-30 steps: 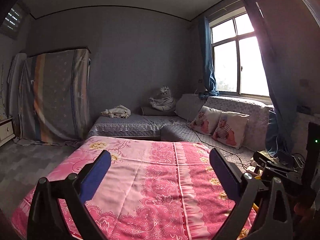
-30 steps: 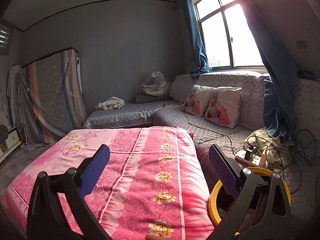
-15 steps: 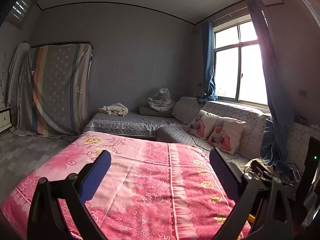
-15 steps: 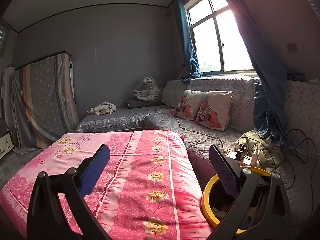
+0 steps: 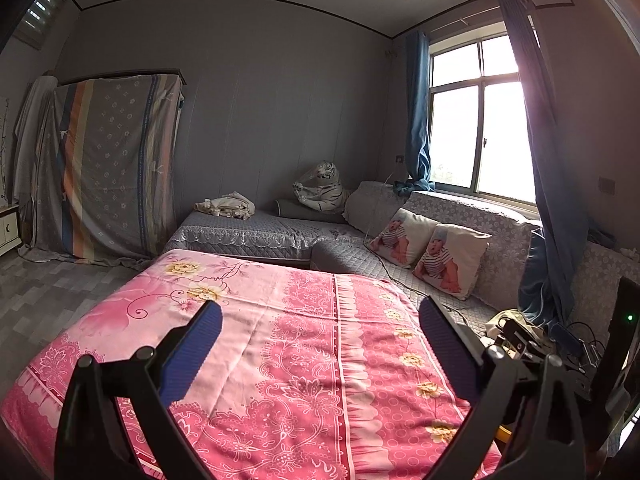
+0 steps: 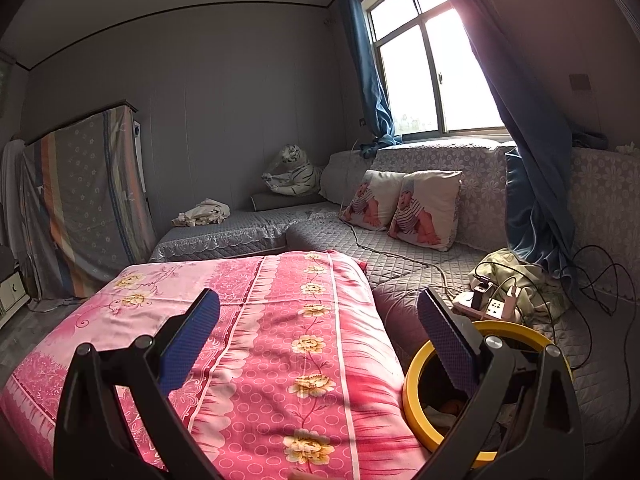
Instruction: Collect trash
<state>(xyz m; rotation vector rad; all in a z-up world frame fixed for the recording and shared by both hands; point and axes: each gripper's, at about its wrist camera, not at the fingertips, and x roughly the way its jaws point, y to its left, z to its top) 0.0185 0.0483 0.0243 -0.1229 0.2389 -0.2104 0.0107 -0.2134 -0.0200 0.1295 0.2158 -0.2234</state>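
My left gripper point(image 5: 318, 322) is held open above a table under a pink flowered cloth point(image 5: 256, 344), with nothing between its blue pads. My right gripper point(image 6: 318, 314) is also open and empty, over the cloth's right part point(image 6: 280, 320). A yellow-rimmed bin point(image 6: 416, 372) stands low at the right beside the table, partly hidden behind the right finger point(image 6: 448, 340). Some scraps point(image 6: 444, 412) lie inside it. In the left wrist view only a sliver of yellow rim point(image 5: 502, 434) shows. No loose trash shows on the cloth.
A grey corner sofa point(image 5: 280, 232) runs behind the table with two baby-print cushions point(image 6: 404, 208), a plush tiger point(image 5: 320, 192) and crumpled cloth point(image 5: 228, 206). A power strip with plugs and cables point(image 6: 488, 304) lies on the sofa. A draped wardrobe point(image 5: 104, 168) stands left.
Both views have tilted upward and drawn back a little, so more ceiling and window show. The bin has slid lower right in the right view. Both grippers stay open.
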